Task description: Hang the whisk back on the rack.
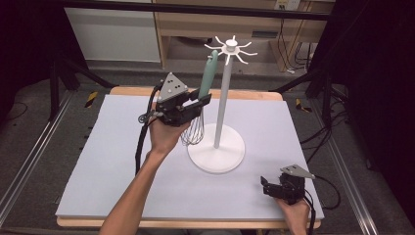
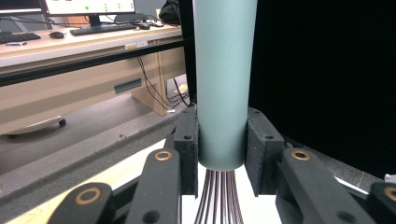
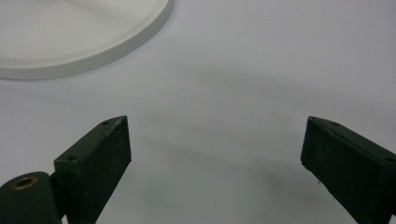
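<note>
Near the bench's front right corner, the right gripper (image 1: pixel 272 188) rests open, while the left gripper (image 1: pixel 200 102) squeezes the whisk (image 1: pixel 207 78) upright, likely to hang it on the rack (image 1: pixel 223 98).

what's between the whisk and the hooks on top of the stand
Nothing visible. The left gripper holds the whisk upright beside the stand's pole, its handle tip just left of the hooks, open air between.
</note>
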`<state>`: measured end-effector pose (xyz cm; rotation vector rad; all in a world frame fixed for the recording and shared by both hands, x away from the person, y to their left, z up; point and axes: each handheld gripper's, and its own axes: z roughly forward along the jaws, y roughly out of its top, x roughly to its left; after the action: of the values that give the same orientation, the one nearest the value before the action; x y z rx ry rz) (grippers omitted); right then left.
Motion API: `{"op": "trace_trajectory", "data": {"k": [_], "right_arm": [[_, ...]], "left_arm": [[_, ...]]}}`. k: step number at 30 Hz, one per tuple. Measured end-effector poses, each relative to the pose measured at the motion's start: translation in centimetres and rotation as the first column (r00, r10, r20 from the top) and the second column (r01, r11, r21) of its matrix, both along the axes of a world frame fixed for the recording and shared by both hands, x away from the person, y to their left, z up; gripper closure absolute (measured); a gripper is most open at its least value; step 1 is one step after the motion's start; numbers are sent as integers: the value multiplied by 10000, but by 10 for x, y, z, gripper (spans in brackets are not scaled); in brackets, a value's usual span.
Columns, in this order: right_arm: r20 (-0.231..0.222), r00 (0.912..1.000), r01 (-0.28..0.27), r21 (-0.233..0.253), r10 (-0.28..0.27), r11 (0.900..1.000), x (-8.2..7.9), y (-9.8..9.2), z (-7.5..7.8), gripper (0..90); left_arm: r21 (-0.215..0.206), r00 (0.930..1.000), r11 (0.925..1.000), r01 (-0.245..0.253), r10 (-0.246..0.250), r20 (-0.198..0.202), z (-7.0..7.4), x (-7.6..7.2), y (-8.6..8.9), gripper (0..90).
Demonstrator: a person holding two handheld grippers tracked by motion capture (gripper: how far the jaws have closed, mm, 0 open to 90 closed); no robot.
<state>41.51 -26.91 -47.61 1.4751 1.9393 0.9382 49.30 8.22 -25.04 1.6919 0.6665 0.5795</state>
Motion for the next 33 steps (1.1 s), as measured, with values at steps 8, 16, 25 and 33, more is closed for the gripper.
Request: {"op": "trace_trajectory", "data": {"k": [8, 16, 25, 33], "right_arm": [[-8, 10000, 0, -14, 0, 10000, 0, 0, 0, 90], [-7, 10000, -5, 9, 5, 10000, 0, 0, 0, 90], [-15, 10000, -21, 5, 21, 10000, 0, 0, 0, 90], [-13, 10000, -20, 40, 21, 10000, 0, 0, 0, 90]], "left_arm": [[-249, 10000, 9997, 59, -61, -47, -3, 4, -5, 683], [-310, 10000, 9995, 28, -29, -22, -6, 7, -9, 680], [-402, 10000, 9992, -12, 14, 54, -8, 9, -12, 678], [-547, 9999, 9985, -64, 69, 95, -10, 12, -17, 675]]}}
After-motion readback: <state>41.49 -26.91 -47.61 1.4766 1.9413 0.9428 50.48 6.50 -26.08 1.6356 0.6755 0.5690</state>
